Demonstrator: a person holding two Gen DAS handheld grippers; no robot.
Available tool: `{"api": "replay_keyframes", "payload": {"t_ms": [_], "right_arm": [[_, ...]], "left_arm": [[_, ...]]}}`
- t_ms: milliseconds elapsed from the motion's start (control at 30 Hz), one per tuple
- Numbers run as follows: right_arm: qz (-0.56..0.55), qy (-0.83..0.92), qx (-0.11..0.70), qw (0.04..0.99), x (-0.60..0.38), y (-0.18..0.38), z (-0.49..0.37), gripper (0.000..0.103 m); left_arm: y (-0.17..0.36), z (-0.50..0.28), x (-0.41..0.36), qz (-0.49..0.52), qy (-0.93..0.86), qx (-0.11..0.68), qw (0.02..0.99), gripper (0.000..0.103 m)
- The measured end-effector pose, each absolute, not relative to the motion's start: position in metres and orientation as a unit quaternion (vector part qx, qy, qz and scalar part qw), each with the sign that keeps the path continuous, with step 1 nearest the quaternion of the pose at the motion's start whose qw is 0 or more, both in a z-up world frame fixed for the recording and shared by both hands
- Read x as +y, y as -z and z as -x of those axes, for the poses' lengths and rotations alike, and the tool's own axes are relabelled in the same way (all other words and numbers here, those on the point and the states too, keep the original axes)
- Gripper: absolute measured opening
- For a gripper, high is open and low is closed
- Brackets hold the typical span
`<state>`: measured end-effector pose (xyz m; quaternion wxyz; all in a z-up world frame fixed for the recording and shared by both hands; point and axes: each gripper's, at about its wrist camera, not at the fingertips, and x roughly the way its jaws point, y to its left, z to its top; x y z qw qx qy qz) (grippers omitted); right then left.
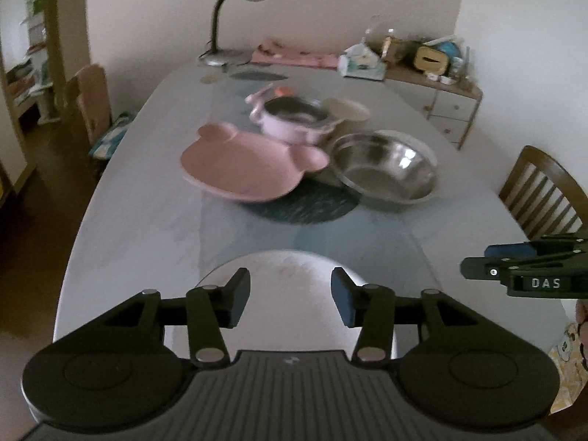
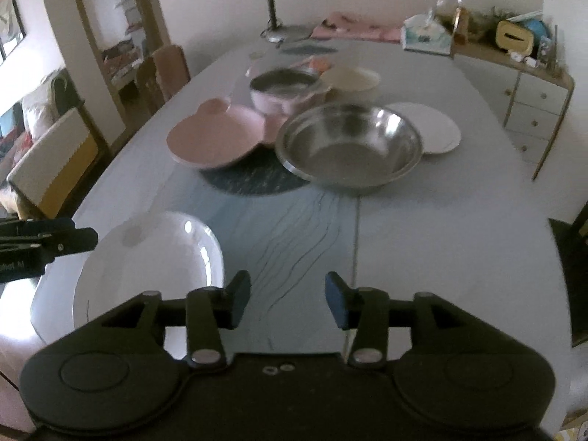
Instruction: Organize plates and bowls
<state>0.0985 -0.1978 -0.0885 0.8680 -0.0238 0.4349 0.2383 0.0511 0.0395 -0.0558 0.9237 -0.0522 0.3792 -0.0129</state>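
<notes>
Left gripper (image 1: 290, 301) hangs over the near table edge, jaws spread, nothing between them; white plate (image 1: 294, 268) lies flat on the table (image 1: 128, 220) just under it. Right gripper (image 2: 288, 299) also spread and empty, over the blue runner (image 2: 294, 228), with that plate to its left. Mid-table: pink bear-shaped plate (image 1: 250, 165) on the left, resting partly on a dark round mat (image 1: 312, 202); steel bowl (image 1: 386, 169) on the right, just beside it. Behind them a pink pot (image 1: 290, 121) and a cream bowl (image 1: 345, 110). A second white plate (image 2: 437, 128) sits right of the steel bowl. Desk lamp (image 1: 235, 11) at the far end.
</notes>
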Motion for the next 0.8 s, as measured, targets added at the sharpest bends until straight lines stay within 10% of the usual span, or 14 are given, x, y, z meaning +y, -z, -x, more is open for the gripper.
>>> {"api": "replay_keyframes", "payload": {"t_ms": [467, 800], "right_arm": [[0.034, -0.234, 0.409, 0.881, -0.267, 0.075, -0.166, 0.07], [0.049, -0.239, 0.403, 0.882, -0.323, 0.08, -0.253, 0.081]], "left_arm": [[0.035, -0.124, -0.062, 0.051, 0.025, 0.351, 0.935, 0.077], [0.035, -0.189, -0.118, 0.061, -0.002, 0.35, 0.935, 0.078]]}}
